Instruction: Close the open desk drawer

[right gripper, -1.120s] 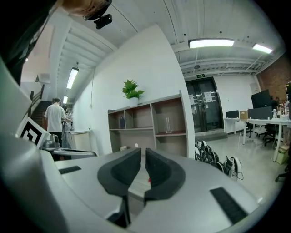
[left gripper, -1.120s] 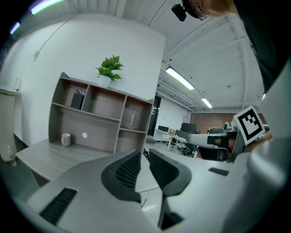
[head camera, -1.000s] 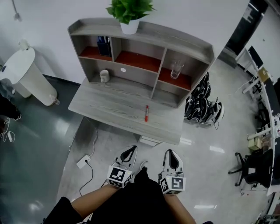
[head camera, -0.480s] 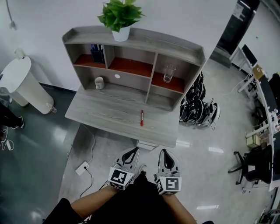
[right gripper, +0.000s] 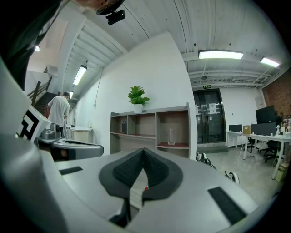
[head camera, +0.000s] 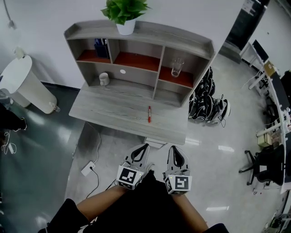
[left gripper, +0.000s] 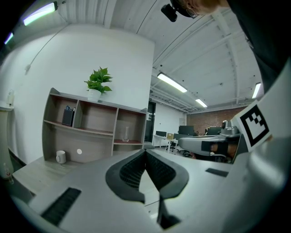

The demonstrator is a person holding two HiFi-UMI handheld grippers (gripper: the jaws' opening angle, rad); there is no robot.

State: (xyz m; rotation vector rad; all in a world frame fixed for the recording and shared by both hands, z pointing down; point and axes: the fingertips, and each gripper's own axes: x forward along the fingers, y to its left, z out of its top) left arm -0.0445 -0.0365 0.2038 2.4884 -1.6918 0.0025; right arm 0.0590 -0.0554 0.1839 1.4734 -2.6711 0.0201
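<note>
The grey desk [head camera: 113, 109] with its shelf unit stands ahead of me in the head view. Under its front edge a pale drawer [head camera: 154, 143] sticks out a little. A red pen [head camera: 148, 113] lies on the desktop. My left gripper [head camera: 142, 147] and right gripper [head camera: 176, 148] are side by side just short of the drawer, touching nothing. Both point level at the desk. In the left gripper view the left gripper [left gripper: 145, 150] is shut and empty. The right gripper [right gripper: 143, 150] is also shut and empty in its own view.
A potted plant [head camera: 123, 12] tops the shelf unit; a mug [head camera: 104, 78] and a glass [head camera: 175, 67] sit in it. A white bin [head camera: 22, 82] stands left, a power strip [head camera: 87, 168] lies on the floor, black-and-white gear [head camera: 207, 109] is piled right. A person [right gripper: 57, 111] stands far left.
Both grippers have risen slightly and sit a little closer to the desk's front edge. The head view has shifted, so the desk appears higher in the picture.
</note>
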